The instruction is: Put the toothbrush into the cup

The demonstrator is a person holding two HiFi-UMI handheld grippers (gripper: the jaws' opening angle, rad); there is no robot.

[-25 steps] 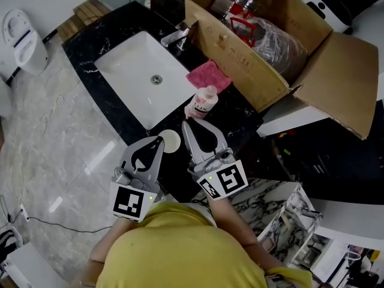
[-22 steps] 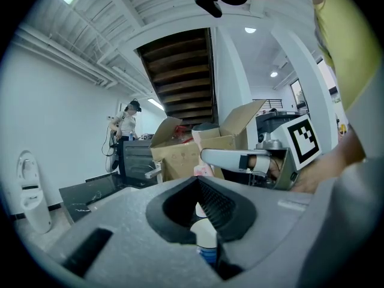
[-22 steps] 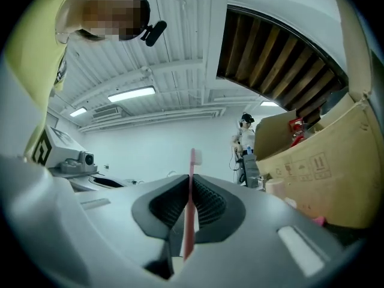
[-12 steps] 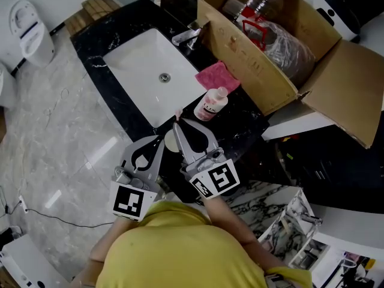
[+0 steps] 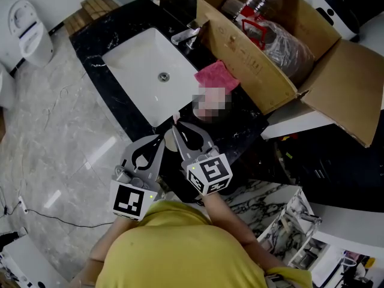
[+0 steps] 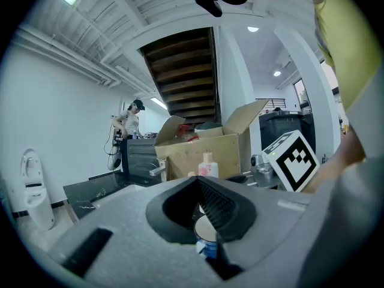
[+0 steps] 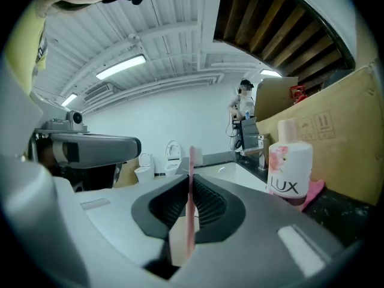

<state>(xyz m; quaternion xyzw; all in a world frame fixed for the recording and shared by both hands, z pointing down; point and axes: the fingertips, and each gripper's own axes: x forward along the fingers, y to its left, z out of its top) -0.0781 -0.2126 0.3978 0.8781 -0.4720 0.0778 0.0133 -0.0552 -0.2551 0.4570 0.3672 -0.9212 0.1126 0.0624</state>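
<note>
Waiting just left of the cup [image 6: 207,230], the left gripper [image 5: 160,139] has its jaws together, empty. The right gripper [image 5: 175,126], clamped on the upright pink toothbrush [image 7: 191,179], has dropped from the cup's right to over it, so insertion looks next.

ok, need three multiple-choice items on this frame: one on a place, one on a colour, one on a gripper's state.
1. Where is the pink cloth?
A. On the counter, between the sink and the cardboard box
B. In the sink
C. Inside the cardboard box

2. What colour is the toothbrush?
A. Blue
B. Pink
C. Green

3. The right gripper is:
A. Open and empty
B. Shut on the pink cloth
C. Shut on the toothbrush

Answers:
1. A: the head view shows it on the black counter by the box wall.
2. B: its handle shows pink in the right gripper view.
3. C: the jaws press on the upright handle.
</note>
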